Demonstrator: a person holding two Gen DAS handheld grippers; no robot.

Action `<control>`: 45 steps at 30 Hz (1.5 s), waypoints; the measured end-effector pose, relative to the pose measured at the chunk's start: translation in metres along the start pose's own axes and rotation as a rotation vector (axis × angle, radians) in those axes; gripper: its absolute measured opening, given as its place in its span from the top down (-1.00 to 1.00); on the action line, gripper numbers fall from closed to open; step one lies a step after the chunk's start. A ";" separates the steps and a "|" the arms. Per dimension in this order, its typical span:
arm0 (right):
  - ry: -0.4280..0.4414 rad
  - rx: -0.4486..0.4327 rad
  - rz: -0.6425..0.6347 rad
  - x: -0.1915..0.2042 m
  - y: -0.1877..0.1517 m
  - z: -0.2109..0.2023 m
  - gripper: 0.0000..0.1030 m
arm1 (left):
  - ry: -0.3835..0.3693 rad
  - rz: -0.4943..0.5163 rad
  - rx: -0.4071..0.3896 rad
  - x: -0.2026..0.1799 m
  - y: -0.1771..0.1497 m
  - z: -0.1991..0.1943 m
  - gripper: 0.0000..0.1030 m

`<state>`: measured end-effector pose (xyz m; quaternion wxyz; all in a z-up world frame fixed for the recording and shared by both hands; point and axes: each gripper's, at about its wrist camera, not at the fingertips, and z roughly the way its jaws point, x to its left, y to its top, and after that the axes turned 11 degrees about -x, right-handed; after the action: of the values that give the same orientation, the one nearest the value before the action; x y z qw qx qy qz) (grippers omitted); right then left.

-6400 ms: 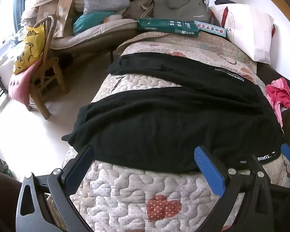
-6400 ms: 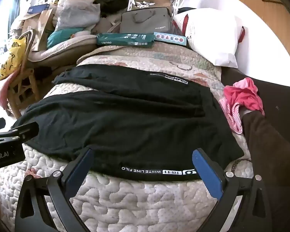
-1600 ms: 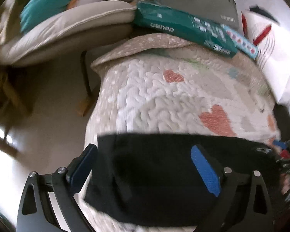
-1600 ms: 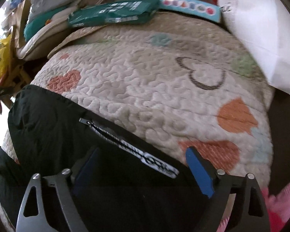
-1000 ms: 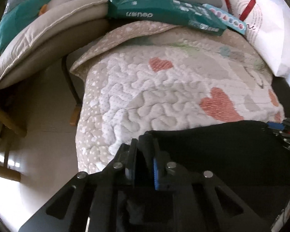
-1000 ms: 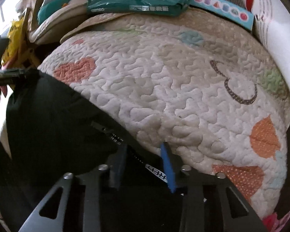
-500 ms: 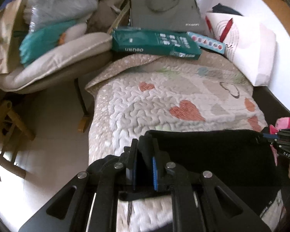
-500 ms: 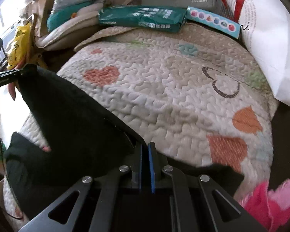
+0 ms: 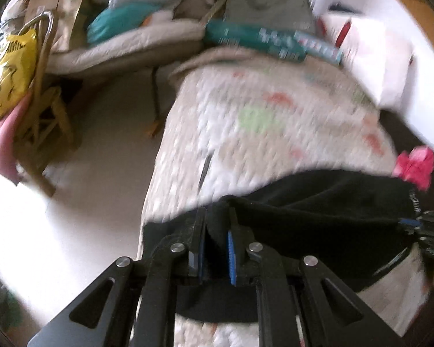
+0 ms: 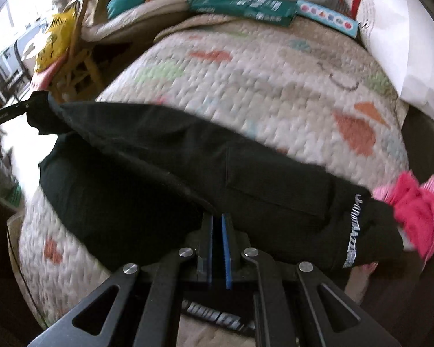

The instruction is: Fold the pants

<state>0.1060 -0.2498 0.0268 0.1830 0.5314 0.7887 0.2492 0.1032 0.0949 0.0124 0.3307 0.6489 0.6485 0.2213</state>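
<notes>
I have the left hand-held gripper (image 9: 215,248) pressed together on a bunched corner of the black, soft-knit pants (image 9: 318,219), and the right hand-held gripper (image 10: 217,245) pinched flat on another edge of the same garment, near the white lettered band (image 10: 351,231). Neither is spread; black cloth sits between both pairs of blue pads (image 9: 231,256).

The pants lie across the near part of the quilted, heart-patterned bedspread (image 10: 260,86), partly lifted. From the right wrist view, the held edge runs as a taut dark ridge from my right hand-held gripper up and leftward to the left one, which shows at the far left of that view with cloth trailing from it. So the long axis of the garment lies crosswise to the bed, side to side between my two hands, with the rest of the fabric slumping below that ridge towards me.

My reading is that I am mid-fold, carrying one lengthwise edge over the other half. The coming move turns on keeping that line straight: both hands are at the ends of it, neither nearer the middle, so they should travel together. If one lags, the layer will land skewed. The crumpled pink garment (image 10: 419,205) lies just beside the waist end and could get caught under it. Both views are blurred, so finer creases I cannot judge.
</notes>
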 end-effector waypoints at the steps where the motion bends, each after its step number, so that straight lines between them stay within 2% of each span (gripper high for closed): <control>1: 0.001 0.017 -0.009 0.005 -0.008 0.002 0.89 | 0.031 0.018 0.035 -0.003 -0.012 0.004 0.75; 4: 0.001 0.086 -0.036 0.021 -0.035 0.013 0.89 | 0.093 0.063 0.083 -0.006 -0.033 0.006 0.63; 5: 0.000 0.105 -0.048 0.026 -0.044 0.017 0.89 | 0.112 0.077 0.089 -0.007 -0.038 0.002 0.50; 8: -0.024 0.110 -0.094 0.037 -0.057 0.015 0.86 | 0.166 0.072 0.076 0.002 -0.042 -0.015 -0.12; 9: -0.022 0.115 -0.091 0.036 -0.057 0.013 0.86 | 0.174 0.052 0.069 0.008 -0.042 -0.022 -0.18; 11: -0.019 0.126 -0.080 0.034 -0.060 0.011 0.86 | 0.167 -0.006 0.071 0.024 -0.041 -0.032 -0.20; 13: -0.019 0.143 -0.070 0.031 -0.063 0.010 0.84 | 0.149 -0.128 0.071 0.047 -0.038 -0.045 -0.21; 16: -0.031 0.163 -0.061 0.033 -0.066 0.006 0.81 | 0.183 -0.233 0.031 0.067 -0.033 -0.058 -0.21; 20: 0.019 0.101 -0.011 0.033 -0.057 -0.018 0.77 | 0.197 -0.424 -0.001 0.091 -0.021 -0.058 -0.21; 21: 0.040 0.077 0.006 0.033 -0.050 -0.025 0.71 | 0.193 -0.462 -0.003 0.092 -0.020 -0.053 -0.21; 23: 0.080 0.026 0.032 0.036 -0.036 -0.037 0.37 | 0.190 -0.479 0.010 0.088 -0.019 -0.039 -0.21; 24: 0.093 0.007 0.043 0.037 -0.030 -0.040 -0.14 | 0.193 -0.468 0.032 0.082 -0.021 -0.029 -0.21; 25: 0.101 -0.016 0.058 0.038 -0.022 -0.043 -0.56 | 0.190 -0.449 0.062 0.075 -0.023 -0.017 -0.21; 27: 0.092 -0.066 0.073 0.041 -0.009 -0.046 -0.61 | 0.179 -0.422 0.106 0.064 -0.026 0.001 -0.21; 29: 0.085 -0.079 0.075 0.043 0.003 -0.041 -0.61 | 0.160 -0.378 0.149 0.054 -0.027 0.018 -0.21; 31: 0.065 -0.073 0.069 0.047 0.011 -0.034 -0.61 | 0.135 -0.304 0.192 0.040 -0.027 0.034 0.07; 32: 0.058 -0.073 0.069 0.048 0.014 -0.029 -0.61 | 0.126 -0.245 0.212 0.031 -0.026 0.040 0.55; 33: 0.055 -0.068 0.073 0.049 0.016 -0.025 -0.60 | 0.147 -0.161 0.222 0.019 -0.023 0.044 0.83; 34: 0.052 -0.065 0.077 0.047 0.017 -0.020 -0.58 | 0.184 -0.079 0.206 0.009 -0.019 0.045 0.86; 35: 0.042 -0.064 0.080 0.045 0.017 -0.017 -0.58 | 0.202 -0.041 0.195 0.006 -0.017 0.045 0.98; 37: 0.017 -0.064 0.084 0.040 0.018 -0.012 -0.57 | 0.273 0.025 0.169 0.004 -0.007 0.048 0.99; 42: -0.071 -0.058 0.143 0.007 0.017 -0.003 -0.57 | 0.502 0.052 0.105 0.034 0.011 0.055 0.99; 44: -0.094 -0.052 0.189 -0.009 0.013 0.000 -0.57 | 0.508 -0.038 0.125 0.052 0.010 0.055 0.99; 45: -0.097 -0.049 0.208 -0.014 0.011 0.000 -0.58 | 0.455 -0.137 0.138 0.065 0.008 0.052 0.99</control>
<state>0.1198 -0.2591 0.0337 0.2071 0.6171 0.7132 0.2601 0.1497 0.1523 -0.0267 0.1450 0.5579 0.7625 0.2939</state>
